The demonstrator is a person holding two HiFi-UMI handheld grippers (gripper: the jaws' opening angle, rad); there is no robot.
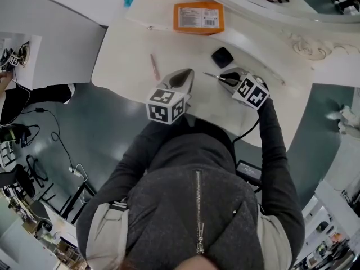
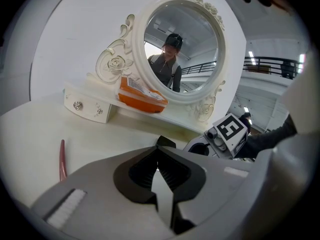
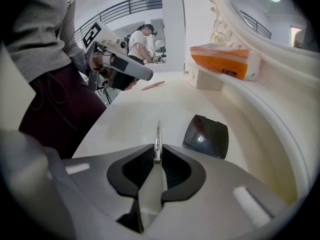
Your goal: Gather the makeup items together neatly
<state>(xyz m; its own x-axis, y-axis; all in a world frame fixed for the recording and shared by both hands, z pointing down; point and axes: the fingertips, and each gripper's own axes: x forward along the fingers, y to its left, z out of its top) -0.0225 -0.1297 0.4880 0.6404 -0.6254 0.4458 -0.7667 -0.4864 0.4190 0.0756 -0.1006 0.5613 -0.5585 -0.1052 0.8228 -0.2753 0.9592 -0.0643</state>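
My right gripper (image 3: 158, 153) is shut on a thin silver makeup tool (image 3: 158, 134) whose tip juts out past the fingertips, low over the white vanity table (image 1: 129, 55). In the head view that gripper (image 1: 226, 78) sits just below a black compact (image 1: 223, 56), which lies flat to the tool's right in the right gripper view (image 3: 206, 136). A pink pencil (image 1: 154, 66) lies at the table's left. My left gripper (image 1: 188, 73) hovers between pencil and compact, shut with nothing in its jaws (image 2: 157, 165). The pencil (image 2: 62, 159) shows to its left.
An orange packet (image 1: 198, 17) lies on the raised shelf under the ornate mirror (image 2: 182, 44). A small white drawer unit (image 2: 87, 106) stands under that shelf. The table's curved front edge runs close to the person's body, and a black cable (image 1: 244, 133) hangs from it.
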